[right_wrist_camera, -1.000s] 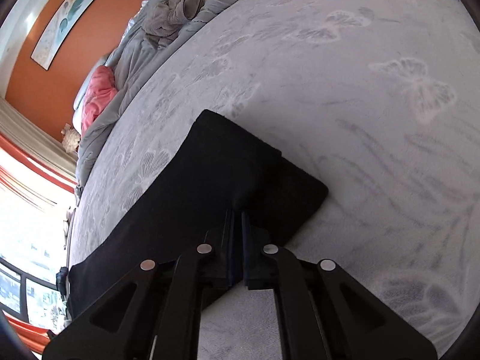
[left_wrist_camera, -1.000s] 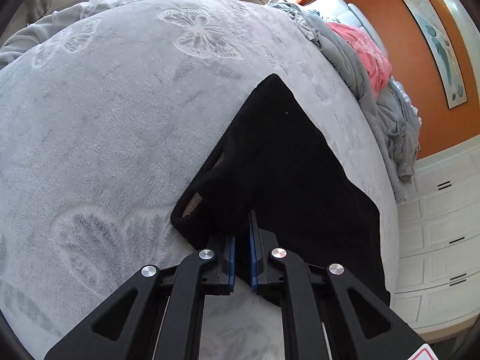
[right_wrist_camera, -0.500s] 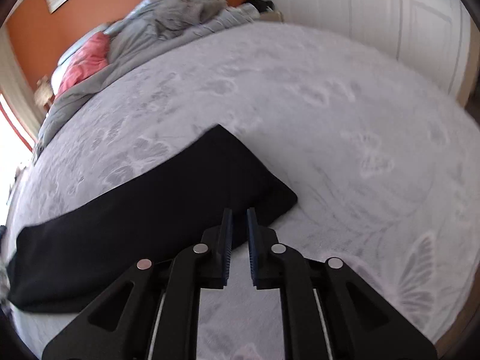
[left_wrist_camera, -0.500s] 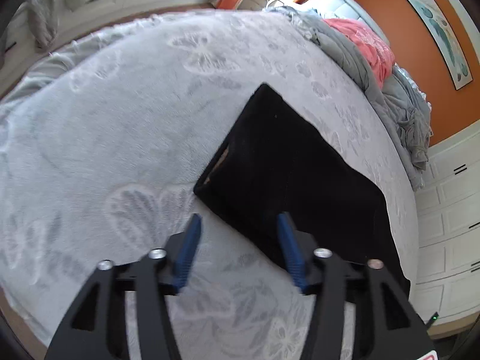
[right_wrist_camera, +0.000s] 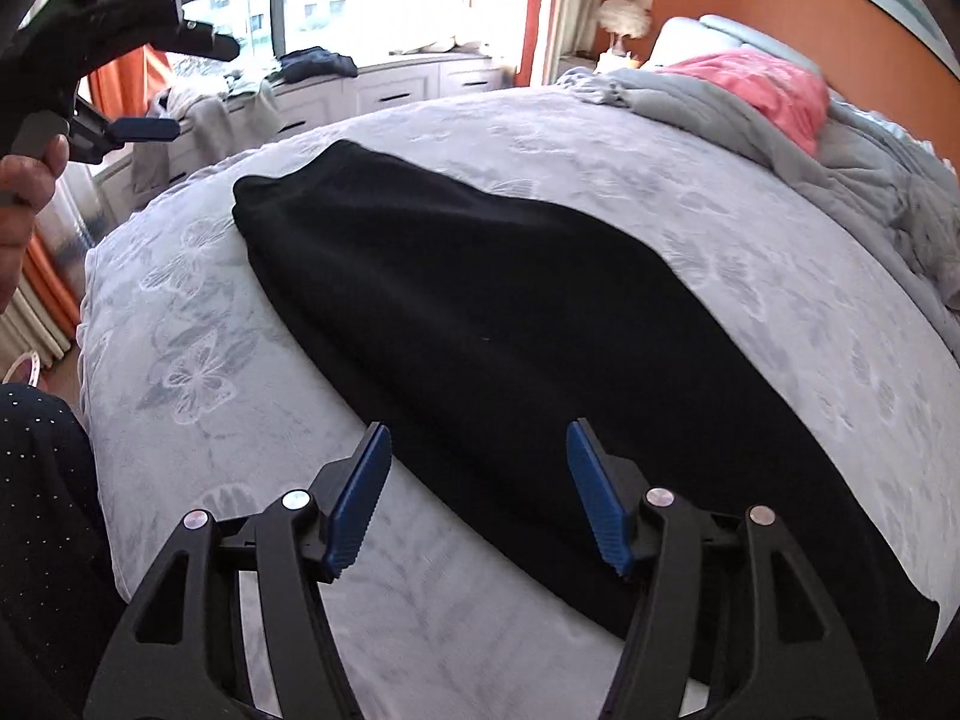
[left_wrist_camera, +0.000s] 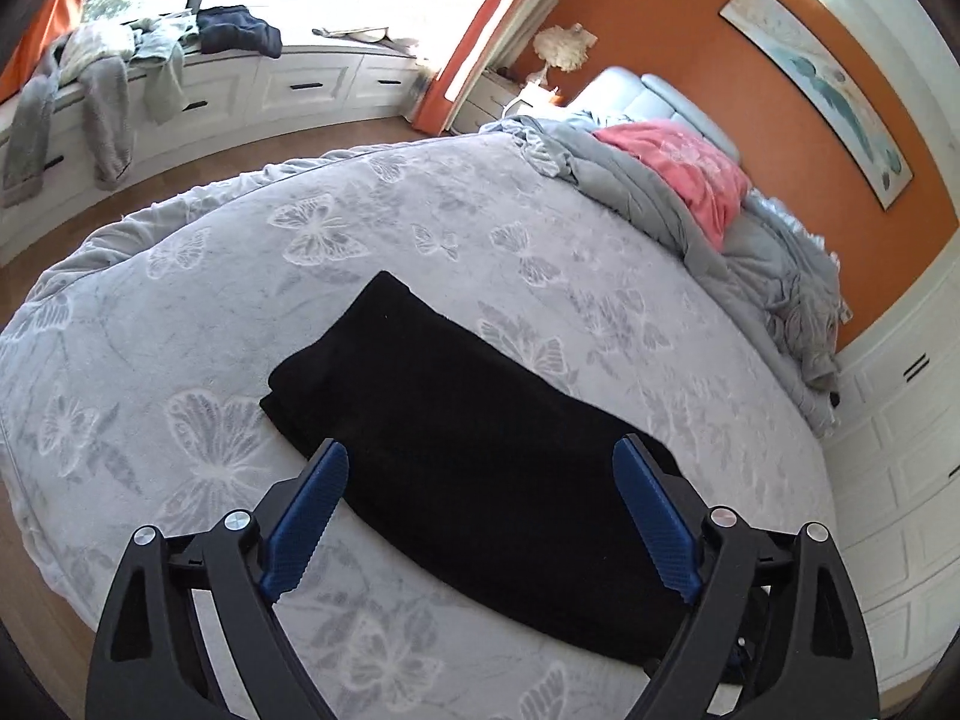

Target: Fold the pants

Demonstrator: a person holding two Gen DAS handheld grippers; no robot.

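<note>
The black pants lie flat as a long folded strip on the grey butterfly-print bed cover. They also show in the right wrist view. My left gripper is open, raised above the bed, its blue pads wide apart over the pants' near edge. My right gripper is open and empty, held above the pants' near edge. The left gripper also shows in the right wrist view, held up high in a hand at the far left.
A rumpled grey duvet and a pink blanket lie at the head of the bed. A window bench with loose clothes runs along the far side. White cabinets stand right of the bed.
Both grippers have let go of the pants, opened wide and lifted up and back from the bed. The pants now lie flat and still.
</note>
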